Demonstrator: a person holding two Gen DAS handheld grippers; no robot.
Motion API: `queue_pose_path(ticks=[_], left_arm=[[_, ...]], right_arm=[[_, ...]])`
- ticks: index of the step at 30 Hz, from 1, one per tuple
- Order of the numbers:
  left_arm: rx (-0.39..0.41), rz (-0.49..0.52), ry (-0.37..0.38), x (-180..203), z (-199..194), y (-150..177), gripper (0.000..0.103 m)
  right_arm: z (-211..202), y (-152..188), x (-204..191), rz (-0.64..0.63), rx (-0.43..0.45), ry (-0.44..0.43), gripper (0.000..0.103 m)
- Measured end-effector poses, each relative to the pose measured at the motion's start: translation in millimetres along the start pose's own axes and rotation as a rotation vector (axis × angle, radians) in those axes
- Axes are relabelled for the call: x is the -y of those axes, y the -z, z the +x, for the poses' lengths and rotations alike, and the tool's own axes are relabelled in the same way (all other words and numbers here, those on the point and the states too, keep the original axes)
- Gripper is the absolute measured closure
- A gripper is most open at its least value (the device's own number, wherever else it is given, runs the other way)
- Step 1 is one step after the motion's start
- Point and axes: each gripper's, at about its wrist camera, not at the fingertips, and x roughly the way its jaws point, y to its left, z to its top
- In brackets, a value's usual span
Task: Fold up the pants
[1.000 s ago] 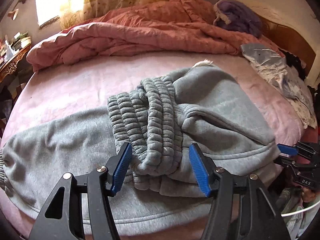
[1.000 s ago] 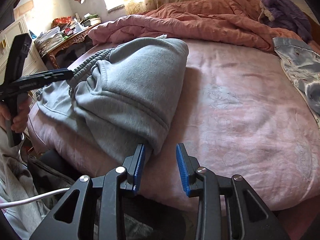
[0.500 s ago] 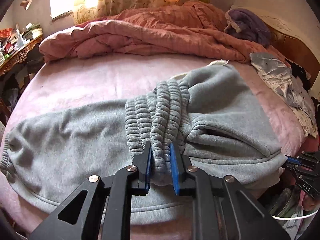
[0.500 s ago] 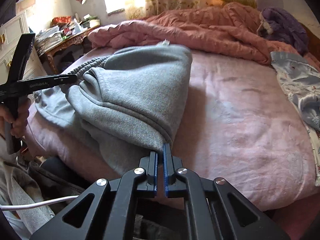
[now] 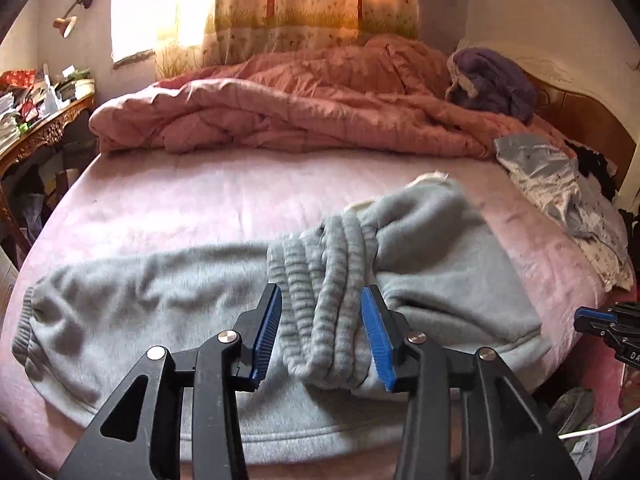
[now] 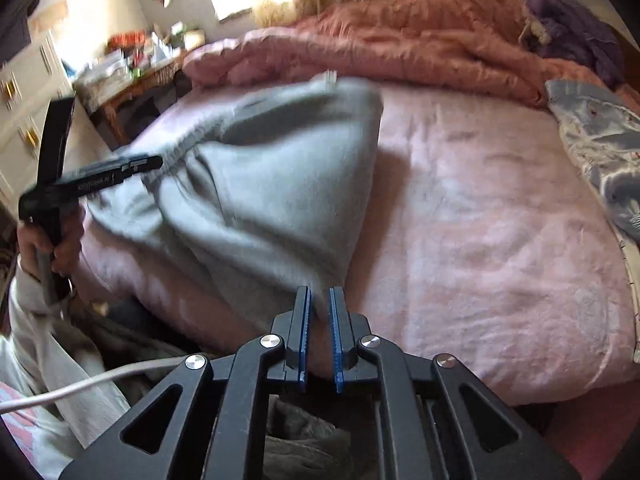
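Two claws worked on a pair of grey pants (image 5: 440,280) spread across the near part of a pink sheet (image 5: 200,208).

From the left wrist, the pants lay crosswise. One leg stretched flat to the left and the upper part was doubled over on the right, so the ribbed waistband (image 5: 332,280) bunched up in the middle. The left gripper (image 5: 322,290) hung over that bunch. Its jaws had just been opening and stood spread, with the waistband between them. The right pad (image 5: 376,340) lay against the ribs and the left pad was clear of them. At the far right edge the right gripper (image 5: 586,317) showed its blue tips just off the corner of the pants; this view did not show its state. Farther back a rumpled pink quilt (image 5: 300,108) crossed the bed, with a purple garment (image 5: 492,80) and a silvery cloth (image 5: 552,184) to the right. A cluttered desk (image 5: 44,128) stood on the left.

From the right wrist, the pants (image 6: 288,184) were blurred. The folded part was raised off the sheet (image 6: 480,220) and drawn to a point at the right gripper (image 6: 319,292). Its jaws had just eased open a little but stood nearly together, nipping that corner of cloth. On the left, a hand (image 6: 44,240) held the left gripper (image 6: 156,162) with its tips at the waistband. A white cable (image 6: 80,384) ran along the near left.
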Motion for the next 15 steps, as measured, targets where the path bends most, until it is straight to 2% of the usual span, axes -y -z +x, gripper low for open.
queue_pose_path(ticks=[1, 2, 3, 5, 7, 8, 10, 13, 15], left_arm=[[0.018, 0.003, 0.000, 4.5, 0.0, -8.3, 0.062], [0.023, 0.004, -0.006, 10.0, 4.0, -15.6, 0.067], [0.015, 0.006, -0.004, 16.3, 11.6, -22.3, 0.079], [-0.031, 0.013, 0.031, 26.7, 33.7, -32.5, 0.090], [-0.077, 0.008, 0.041, 33.4, 57.9, -35.2, 0.094], [-0.100, 0.012, 0.024, 35.1, 70.4, -35.2, 0.097], [-0.144, -0.005, -0.031, 30.3, 94.6, -34.0, 0.101], [-0.191, -0.104, 0.036, 8.9, 119.5, -32.1, 0.099], [-0.186, -0.146, 0.064, 1.2, 121.1, -31.2, 0.099]], right_arm=[[-1.1, -6.2, -2.5, 0.007, 0.037, 0.004, 0.094], [2.1, -14.0, -6.0, 0.014, 0.058, 0.014, 0.094], [8.1, -21.0, -9.3, 0.020, 0.062, 0.016, 0.094], [26.2, -31.1, -18.8, 0.027, 0.033, -0.009, 0.094], [49.0, -32.4, -27.5, 0.025, -0.033, -0.028, 0.094], [62.0, -28.2, -31.5, 0.019, -0.077, -0.022, 0.094], [69.5, -14.7, -36.7, 0.011, -0.090, 0.007, 0.094], [68.0, 1.2, -33.6, 0.019, -0.164, -0.046, 0.094], [66.2, 9.8, -27.5, 0.035, -0.189, -0.074, 0.094]])
